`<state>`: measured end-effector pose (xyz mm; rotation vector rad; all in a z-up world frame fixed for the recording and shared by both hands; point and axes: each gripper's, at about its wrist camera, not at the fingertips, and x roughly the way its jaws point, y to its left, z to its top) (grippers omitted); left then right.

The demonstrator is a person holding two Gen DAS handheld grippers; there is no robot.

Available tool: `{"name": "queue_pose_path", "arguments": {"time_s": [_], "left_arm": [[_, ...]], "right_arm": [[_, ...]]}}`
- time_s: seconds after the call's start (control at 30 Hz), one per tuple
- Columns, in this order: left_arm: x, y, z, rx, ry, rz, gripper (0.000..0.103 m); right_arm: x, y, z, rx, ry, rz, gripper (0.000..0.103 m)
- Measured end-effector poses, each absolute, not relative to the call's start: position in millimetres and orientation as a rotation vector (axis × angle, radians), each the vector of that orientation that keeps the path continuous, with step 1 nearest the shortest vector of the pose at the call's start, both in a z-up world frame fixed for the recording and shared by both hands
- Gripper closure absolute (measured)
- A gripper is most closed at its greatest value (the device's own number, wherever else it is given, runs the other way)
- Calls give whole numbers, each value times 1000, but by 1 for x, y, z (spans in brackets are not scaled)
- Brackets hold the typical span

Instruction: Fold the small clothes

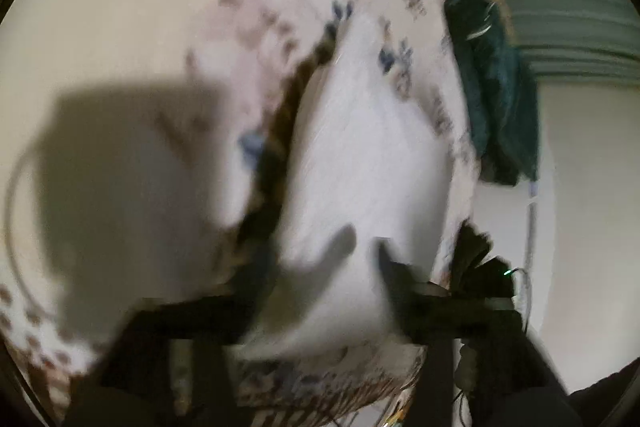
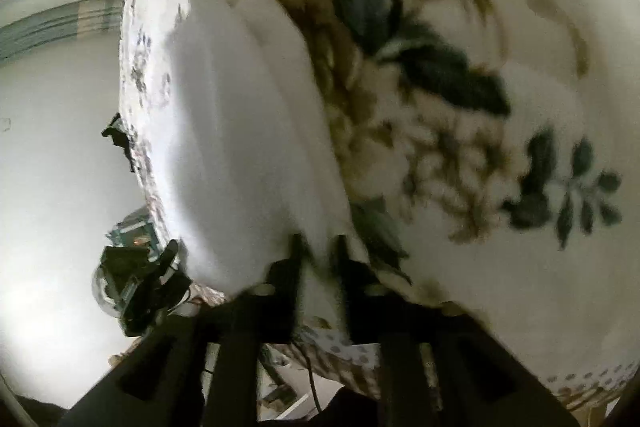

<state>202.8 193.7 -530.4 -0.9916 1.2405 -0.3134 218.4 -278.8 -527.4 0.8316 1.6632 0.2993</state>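
A small white garment (image 1: 360,155) lies on a cloth-covered surface with a brown and blue flower print (image 1: 120,7). The left wrist view is blurred. My left gripper (image 1: 324,263) hovers over the garment's near end, its fingers apart and nothing pinched between them. In the right wrist view the same white garment (image 2: 240,131) lies along the surface's left edge beside a large flower print (image 2: 440,87). My right gripper (image 2: 319,251) stands open at the garment's near end, with white fabric showing in the gap. Each gripper appears in the other's view, at the edge of the surface.
A dark green cloth (image 1: 496,99) hangs at the right edge of the surface. Beyond that edge is pale floor (image 1: 580,207) and a striped green band (image 1: 580,19). In the right wrist view the surface drops off to the left onto pale floor (image 2: 60,167).
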Motion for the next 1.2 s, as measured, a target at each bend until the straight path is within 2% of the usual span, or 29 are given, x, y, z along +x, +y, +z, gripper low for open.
{"name": "queue_pose_path", "arguments": {"time_s": [0.03,0.07,0.27,0.3,0.4,0.43,0.47,0.5,0.6,0.7,0.93,1.2], "left_arm": [[207,196,-534,-1015,1222,-314,33],[213,198,-540,-1048,1216,-328,33],[259,173,-577,-1116,1238,-453,33],[265,167,-580,-1110,1242,-475,33],[275,152,-581,-1096,1239,-488,35],[276,152,-577,-1086,1230,-490,38],[276,150,-573,-1077,1223,-494,58],[276,149,-569,-1065,1220,-485,74],[278,148,-553,-1053,1198,-486,76],[284,149,-534,-1026,1179,-506,77],[348,165,-482,-966,1145,-562,77],[481,172,-440,-888,1088,-625,76]], "right_arm": [[221,-283,-527,847,1637,304,32],[224,-287,-530,877,1616,323,28],[256,-266,-585,1090,1640,525,28],[259,-259,-591,1109,1649,551,24],[264,-235,-601,1095,1664,609,23],[263,-231,-601,1085,1657,613,24],[263,-229,-602,1078,1652,610,29],[262,-228,-602,1079,1645,600,42],[257,-226,-593,1086,1612,567,54],[254,-217,-571,1037,1575,543,57],[289,-192,-505,1013,1436,501,58],[402,-176,-448,1006,1249,433,58]]}}
